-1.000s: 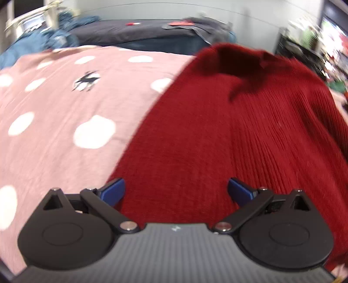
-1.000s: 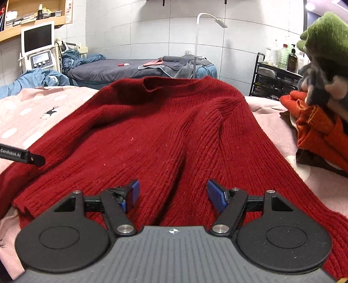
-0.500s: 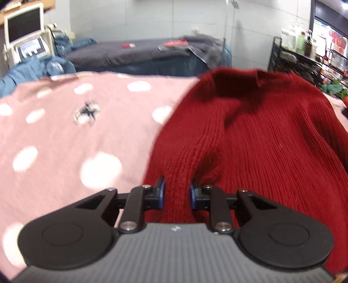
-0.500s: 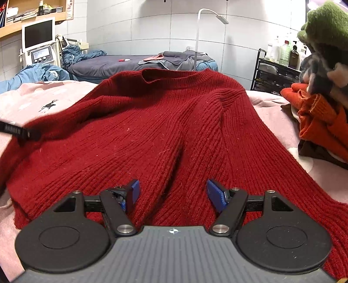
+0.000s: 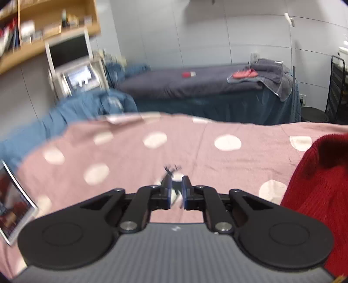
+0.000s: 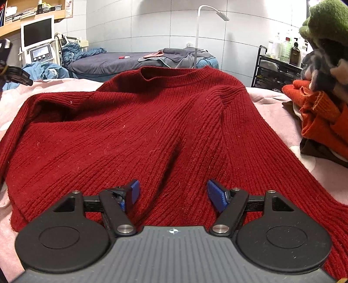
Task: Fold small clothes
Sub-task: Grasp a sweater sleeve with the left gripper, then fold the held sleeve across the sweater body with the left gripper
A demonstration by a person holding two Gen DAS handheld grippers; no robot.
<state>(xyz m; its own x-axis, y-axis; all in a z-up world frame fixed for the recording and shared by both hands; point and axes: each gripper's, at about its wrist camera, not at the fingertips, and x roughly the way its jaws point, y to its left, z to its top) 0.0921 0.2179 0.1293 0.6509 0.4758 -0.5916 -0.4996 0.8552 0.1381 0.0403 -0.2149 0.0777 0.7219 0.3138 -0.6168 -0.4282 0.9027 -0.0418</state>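
While spread flat, red ribbed sweater (image 6: 139,135) rumpled | left hand-held gripper (image 5: 175,192) closed, empty | right hand-held gripper (image 6: 173,193) open

One red knit sweater (image 6: 152,135) lies on one pink cover with white dots (image 5: 152,152), and one pile of other clothes (image 6: 319,113), orange with green on top, sits at its right edge. Two claws show: the left claw (image 5: 176,193) and the right claw (image 6: 171,193). Beyond the far edge stand one dark bed (image 6: 134,61), one white lamp (image 6: 208,13) and one monitor (image 6: 38,31).
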